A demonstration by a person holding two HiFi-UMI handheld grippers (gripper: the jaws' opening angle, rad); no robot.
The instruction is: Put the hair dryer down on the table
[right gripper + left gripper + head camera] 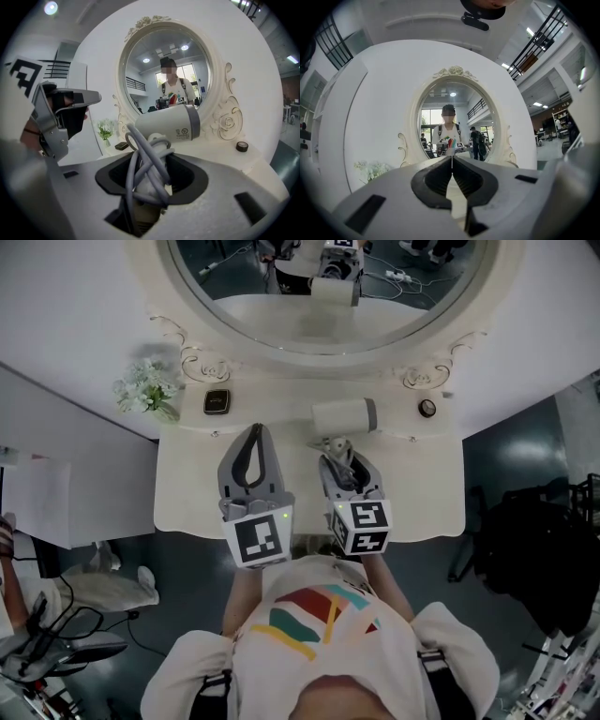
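Oval mirror point(309, 320), white flowers point(145, 390) (far left), black case point(217, 401), small round pot point(427, 409)

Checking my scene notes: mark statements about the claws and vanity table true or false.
1. The right claw grips the hair dryer by its cord-wrapped handle. True.
2. The left claw holds the flowers. False: it is shut and empty; the flowers stand on the table.
3. The dark box sits right of the hair dryer. False: the dark box sits left of it.
4. An oval mirror stands behind the table. True.
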